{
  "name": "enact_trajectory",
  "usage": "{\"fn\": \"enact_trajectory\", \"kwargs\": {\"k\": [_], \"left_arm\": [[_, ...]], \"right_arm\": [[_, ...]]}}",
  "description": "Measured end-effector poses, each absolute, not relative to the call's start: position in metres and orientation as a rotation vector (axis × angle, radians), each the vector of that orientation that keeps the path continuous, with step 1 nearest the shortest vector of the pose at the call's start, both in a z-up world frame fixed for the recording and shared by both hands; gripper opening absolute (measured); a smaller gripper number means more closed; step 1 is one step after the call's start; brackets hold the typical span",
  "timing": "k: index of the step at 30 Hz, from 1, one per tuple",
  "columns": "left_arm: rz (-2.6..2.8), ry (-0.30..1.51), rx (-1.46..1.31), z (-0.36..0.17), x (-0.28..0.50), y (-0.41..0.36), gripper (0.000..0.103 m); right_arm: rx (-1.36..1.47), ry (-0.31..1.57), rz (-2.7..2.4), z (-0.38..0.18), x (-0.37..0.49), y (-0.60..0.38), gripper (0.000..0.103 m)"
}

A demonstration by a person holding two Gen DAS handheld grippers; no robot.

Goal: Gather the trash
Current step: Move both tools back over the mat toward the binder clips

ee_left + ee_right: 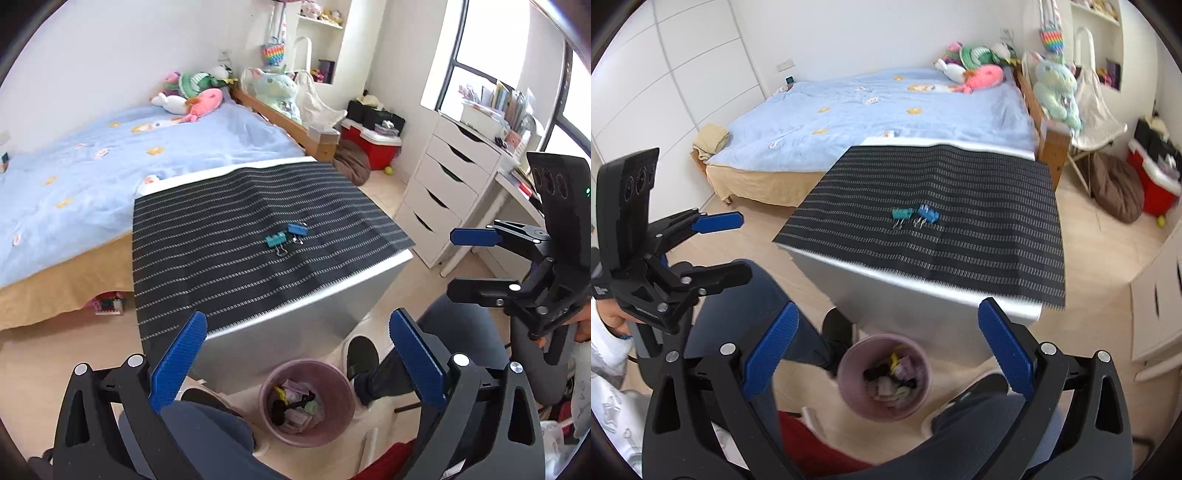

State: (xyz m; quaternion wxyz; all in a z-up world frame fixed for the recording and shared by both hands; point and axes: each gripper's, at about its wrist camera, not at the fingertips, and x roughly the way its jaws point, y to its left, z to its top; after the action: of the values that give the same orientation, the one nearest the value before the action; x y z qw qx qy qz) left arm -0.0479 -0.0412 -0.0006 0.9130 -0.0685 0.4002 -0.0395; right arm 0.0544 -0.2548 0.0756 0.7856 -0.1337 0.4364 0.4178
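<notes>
A pink wastebasket stands on the floor in front of the table and holds several scraps of trash; it also shows in the right wrist view. Two binder clips, one teal and one blue, lie on the black striped mat; they also show in the right wrist view as the teal clip and the blue clip. My left gripper is open and empty above the basket. My right gripper is open and empty above the basket too. Each gripper shows in the other's view, the right gripper and the left gripper.
The mat covers a white table. A bed with a blue cover and plush toys lies behind it. White drawers and a red cooler stand at the right. The person's legs and feet flank the basket.
</notes>
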Motion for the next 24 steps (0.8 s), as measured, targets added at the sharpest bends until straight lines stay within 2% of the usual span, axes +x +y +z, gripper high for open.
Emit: {"fn": "enact_trajectory", "kwargs": {"k": [6,22,24], "left_arm": [[-0.072,0.806,-0.157,0.003,-0.043,-0.034,0.095],[-0.057,0.810,-0.201,-0.004,-0.034,-0.018,0.095],[-0.053,0.813,-0.205,-0.005,-0.034,-0.016,0.095]], "right_arm": [[-0.389,0.907,0.914,0.074,0.077,-0.230,0.096],[-0.544,0.957,0.988,0.040,0.152,-0.164,0.096],[-0.570,0.963,0.995,0.034,0.160,-0.156,0.090]]}}
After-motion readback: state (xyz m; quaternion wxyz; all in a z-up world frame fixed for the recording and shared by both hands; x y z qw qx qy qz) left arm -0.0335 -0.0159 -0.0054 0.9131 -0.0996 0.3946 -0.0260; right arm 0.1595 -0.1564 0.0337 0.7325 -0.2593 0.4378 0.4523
